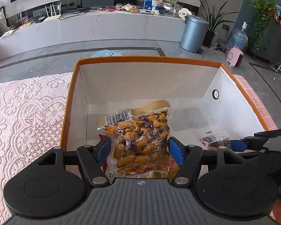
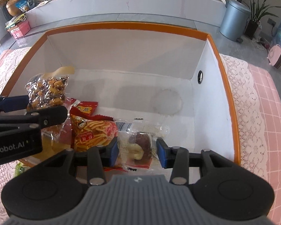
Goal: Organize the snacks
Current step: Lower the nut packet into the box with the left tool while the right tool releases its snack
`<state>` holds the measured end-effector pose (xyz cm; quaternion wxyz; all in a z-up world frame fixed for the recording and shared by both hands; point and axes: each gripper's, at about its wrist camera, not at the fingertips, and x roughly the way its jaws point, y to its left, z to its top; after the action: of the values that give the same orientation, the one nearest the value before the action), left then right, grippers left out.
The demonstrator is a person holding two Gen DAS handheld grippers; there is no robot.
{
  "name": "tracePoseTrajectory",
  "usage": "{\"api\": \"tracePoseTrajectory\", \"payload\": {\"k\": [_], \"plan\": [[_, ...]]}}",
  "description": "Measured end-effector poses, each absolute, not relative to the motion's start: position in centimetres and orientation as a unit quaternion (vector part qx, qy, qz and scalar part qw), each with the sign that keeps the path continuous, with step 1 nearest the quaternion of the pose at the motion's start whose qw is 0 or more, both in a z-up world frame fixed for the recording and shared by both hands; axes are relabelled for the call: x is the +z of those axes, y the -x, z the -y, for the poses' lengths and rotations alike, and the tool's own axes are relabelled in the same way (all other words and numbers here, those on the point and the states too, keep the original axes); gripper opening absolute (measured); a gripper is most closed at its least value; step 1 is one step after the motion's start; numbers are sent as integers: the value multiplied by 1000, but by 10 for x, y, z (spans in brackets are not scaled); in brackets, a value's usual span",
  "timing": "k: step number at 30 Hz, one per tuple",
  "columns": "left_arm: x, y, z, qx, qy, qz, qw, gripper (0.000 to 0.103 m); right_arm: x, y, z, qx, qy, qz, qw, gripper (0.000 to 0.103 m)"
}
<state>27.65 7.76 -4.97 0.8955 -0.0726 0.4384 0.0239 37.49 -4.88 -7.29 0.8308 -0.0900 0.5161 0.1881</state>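
Note:
A white cardboard box with an orange rim (image 1: 149,59) (image 2: 121,26) stands open on the table. My left gripper (image 1: 140,150) is shut on a clear bag of golden-brown snacks (image 1: 140,131), which hangs over the box's near left part; the same bag (image 2: 46,91) shows at the left of the right wrist view. My right gripper (image 2: 138,151) is shut on a clear-wrapped brown pastry (image 2: 143,140), low inside the box near its front wall. A red bag of crispy sticks (image 2: 91,129) lies on the box floor between the two grippers.
The box sits on a pink table with a white lace cloth (image 1: 28,112) (image 2: 252,103). A green packet (image 2: 18,168) lies outside the box at the near left. Beyond the table are the floor and a grey bin (image 1: 193,33).

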Motion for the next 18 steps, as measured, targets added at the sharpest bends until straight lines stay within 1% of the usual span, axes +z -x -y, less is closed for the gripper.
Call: {"api": "tracePoseTrajectory", "payload": {"k": [2,3,5,7,8,9,11,14,18], "plan": [[-50,-277,-77,25,68,-439,895,77,-73,-374,49,187,89,-516,831,41],[-50,-276,-77,28,66,-436,897,75,-72,-374,49,186,89,-516,831,41],[-47,-275,-77,21,73,-430,900,75,-72,-374,51,185,87,-518,831,42],[-43,-273,-79,16,81,-423,902,78,-70,-375,51,182,86,-517,832,47],[-42,-272,-80,15,82,-420,904,78,-69,-375,52,181,86,-516,833,53],[-41,-270,-81,15,82,-417,905,78,-67,-374,52,180,85,-512,835,56],[-38,-267,-83,16,84,-410,908,78,-64,-372,53,180,87,-507,838,59],[-32,-263,-84,13,89,-397,914,78,-58,-367,53,183,93,-497,843,66],[-22,-255,-83,12,90,-377,922,79,-47,-358,55,184,102,-479,852,67]]}}
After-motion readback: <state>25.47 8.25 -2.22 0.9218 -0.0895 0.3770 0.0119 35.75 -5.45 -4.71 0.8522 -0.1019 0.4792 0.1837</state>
